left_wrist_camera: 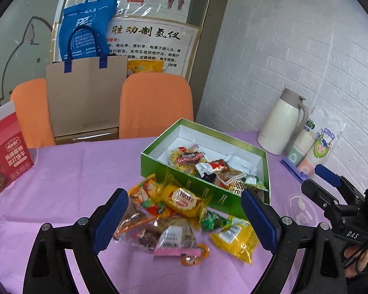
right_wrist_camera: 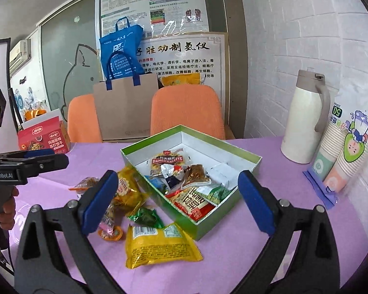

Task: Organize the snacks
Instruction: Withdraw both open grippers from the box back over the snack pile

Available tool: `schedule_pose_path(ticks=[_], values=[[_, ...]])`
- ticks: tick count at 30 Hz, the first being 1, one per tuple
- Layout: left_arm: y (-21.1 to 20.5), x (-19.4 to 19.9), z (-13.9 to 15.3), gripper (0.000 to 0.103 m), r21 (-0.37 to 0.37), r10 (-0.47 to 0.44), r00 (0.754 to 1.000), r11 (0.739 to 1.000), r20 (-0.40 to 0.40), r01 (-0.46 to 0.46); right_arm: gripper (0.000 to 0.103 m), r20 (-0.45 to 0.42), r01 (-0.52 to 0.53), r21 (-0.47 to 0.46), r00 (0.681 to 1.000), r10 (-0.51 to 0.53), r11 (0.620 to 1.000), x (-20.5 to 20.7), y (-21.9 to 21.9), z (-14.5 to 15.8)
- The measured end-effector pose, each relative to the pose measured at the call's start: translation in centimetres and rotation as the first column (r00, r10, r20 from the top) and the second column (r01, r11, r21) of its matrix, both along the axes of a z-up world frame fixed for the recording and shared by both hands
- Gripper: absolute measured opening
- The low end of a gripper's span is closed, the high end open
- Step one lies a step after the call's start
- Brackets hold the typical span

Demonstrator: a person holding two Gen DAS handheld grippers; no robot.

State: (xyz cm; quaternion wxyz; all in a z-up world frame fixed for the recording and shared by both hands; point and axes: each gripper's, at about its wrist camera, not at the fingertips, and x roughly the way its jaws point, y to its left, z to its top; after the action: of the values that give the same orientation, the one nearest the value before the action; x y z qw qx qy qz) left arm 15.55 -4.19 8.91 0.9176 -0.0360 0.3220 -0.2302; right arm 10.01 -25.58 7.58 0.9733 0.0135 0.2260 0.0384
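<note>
A lilac cloth covers the tabletop (right_wrist_camera: pixel 245 257), which stands against a white brick-pattern wall (right_wrist_camera: pixel 294 36). Behind it are two orange chair backs (right_wrist_camera: pixel 186 107), a brown paper bag (right_wrist_camera: pixel 125 107) with blue handles, a blue tote (right_wrist_camera: pixel 120 46) and posters on the wall. At the right edge stand a cream thermos jug (right_wrist_camera: pixel 304 120) and a sleeve of paper cups (right_wrist_camera: pixel 343 152); a red biscuit box (left_wrist_camera: pixel 2 152) sits far left.

The green box (right_wrist_camera: pixel 218 213), open and white inside, sits mid-table. It holds a jumble of wrapped snacks (right_wrist_camera: pixel 191 178), among them a round galette pack and a red sachet. More snacks lie loose on the cloth just beside the box's near-left side: a yellow packet (right_wrist_camera: pixel 157 247), a green-wrapped sweet (right_wrist_camera: pixel 146 216), a yellow biscuit pack (left_wrist_camera: pixel 184 201) and a clear bag (left_wrist_camera: pixel 157 230).

The left gripper (left_wrist_camera: pixel 184 220) hovers over the loose pile with its jaws spread wide, holding nothing. The right gripper (right_wrist_camera: pixel 177 202) hangs over the box's near corner, likewise wide apart and empty.
</note>
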Motion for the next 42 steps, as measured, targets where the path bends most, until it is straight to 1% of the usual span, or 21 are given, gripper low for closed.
schedule_pose_path(ticks=[5, 8, 9, 10, 11, 12, 13, 14, 18, 22, 23, 24, 25, 27, 30, 31, 33, 34, 37, 39, 42], values=[[2.7, -3.4, -3.0, 0.095, 0.023, 0.015, 0.999, 1.0, -0.033, -0.015, 0.098, -0.068, -0.074, 0.017, 0.995, 0.075, 0.997, -1.9, 2.1, -3.4], [4.5, -5.1, -5.2, 0.095, 0.013, 0.042, 0.997, 0.999, -0.06, -0.042, 0.098, -0.138, -0.17, 0.026, 0.975, 0.172, 0.985, -1.8, 4.5, -6.3], [5.3, -5.6, -6.0, 0.095, 0.001, 0.055, 0.995, 0.998, -0.079, -0.055, 0.094, -0.172, -0.196, 0.036, 0.965, 0.199, 0.98, -1.5, 5.4, -7.3], [5.9, -6.0, -6.9, 0.095, -0.011, 0.066, 0.992, 0.998, -0.105, -0.068, 0.086, -0.203, -0.221, 0.044, 0.953, 0.225, 0.974, -1.2, 6.3, -8.1], [6.4, -6.3, -7.6, 0.095, -0.024, 0.071, 0.989, 0.997, -0.128, -0.075, 0.082, -0.235, -0.25, 0.054, 0.938, 0.255, 0.967, -0.6, 7.3, -8.9], [6.9, -6.6, -8.2, 0.095, -0.034, 0.074, 0.986, 0.996, -0.147, -0.08, 0.075, -0.261, -0.27, 0.06, 0.925, 0.276, 0.961, 0.1, 8.2, -9.5], [7.3, -6.8, -8.6, 0.095, -0.034, 0.079, 0.984, 0.996, -0.158, -0.085, 0.071, -0.28, -0.274, 0.061, 0.918, 0.28, 0.96, 0.7, 8.9, -10.0], [7.5, -7.0, -8.8, 0.095, -0.03, 0.084, 0.983, 0.996, -0.164, -0.09, 0.07, -0.295, -0.272, 0.055, 0.915, 0.276, 0.961, 1.4, 9.6, -10.4], [8.5, -7.4, -8.8, 0.095, -0.01, 0.1, 0.985, 0.995, -0.138, -0.102, 0.07, -0.331, -0.267, 0.032, 0.906, 0.262, 0.963, 4.2, 11.5, -11.4], [8.8, -6.6, -8.8, 0.095, -0.028, 0.1, 0.985, 0.994, -0.139, -0.105, 0.07, -0.365, -0.255, -0.045, 0.904, 0.222, 0.966, 6.2, 13.0, -12.2], [8.8, -6.4, -8.8, 0.095, -0.031, 0.097, 0.985, 0.994, -0.141, -0.102, 0.069, -0.375, -0.259, -0.059, 0.901, 0.219, 0.964, 6.3, 13.1, -12.4], [8.7, -6.2, -8.8, 0.095, -0.036, 0.092, 0.986, 0.995, -0.139, -0.097, 0.063, -0.383, -0.262, -0.072, 0.898, 0.216, 0.962, 6.3, 13.2, -12.5], [8.6, -6.0, -8.8, 0.095, -0.039, 0.084, 0.987, 0.995, -0.137, -0.09, 0.046, -0.402, -0.265, -0.084, 0.891, 0.211, 0.96, 6.2, 13.2, -12.7], [8.0, -5.5, -8.7, 0.095, -0.04, 0.067, 0.989, 0.997, -0.131, -0.073, 0.037, -0.431, -0.281, -0.055, 0.872, 0.231, 0.958, 5.8, 12.9, -13.0], [6.8, -4.4, -8.6, 0.094, -0.038, 0.041, 0.992, 0.998, -0.122, -0.046, 0.034, -0.43, -0.293, -0.026, 0.866, 0.254, 0.956, 4.1, 12.0, -13.0], [6.4, -4.0, -8.7, 0.094, -0.037, 0.031, 0.992, 0.999, -0.121, -0.035, 0.03, -0.428, -0.288, 0.009, 0.864, 0.264, 0.958, 3.6, 11.6, -12.9], [5.4, -3.4, -8.6, 0.094, -0.043, 0.008, 0.993, 0.999, -0.118, -0.013, 0.026, -0.43, -0.263, 0.127, 0.854, 0.292, 0.956, 2.8, 9.8, -13.0], [4.9, -3.0, -8.6, 0.092, -0.037, 0.008, 0.994, 0.999, -0.113, -0.013, 0.026, -0.424, -0.256, 0.151, 0.856, 0.296, 0.955, 2.4, 9.2, -13.0], [3.3, -2.4, -8.6, 0.092, -0.035, -0.024, 0.995, 0.999, -0.097, 0.021, 0.024, -0.409, -0.246, 0.158, 0.865, 0.29, 0.956, 0.7, 8.2, -12.8], [2.2, -1.9, -8.6, 0.092, -0.035, -0.036, 0.993, 0.999, -0.11, 0.033, 0.024, -0.403, -0.254, 0.18, 0.862, 0.306, 0.95, -0.3, 7.6, -12.8], [0.5, -0.9, -8.8, 0.091, -0.027, -0.049, 0.991, 0.999, -0.128, 0.046, 0.024, -0.392, -0.252, 0.137, 0.874, 0.286, 0.958, -1.5, 7.6, -12.7]])
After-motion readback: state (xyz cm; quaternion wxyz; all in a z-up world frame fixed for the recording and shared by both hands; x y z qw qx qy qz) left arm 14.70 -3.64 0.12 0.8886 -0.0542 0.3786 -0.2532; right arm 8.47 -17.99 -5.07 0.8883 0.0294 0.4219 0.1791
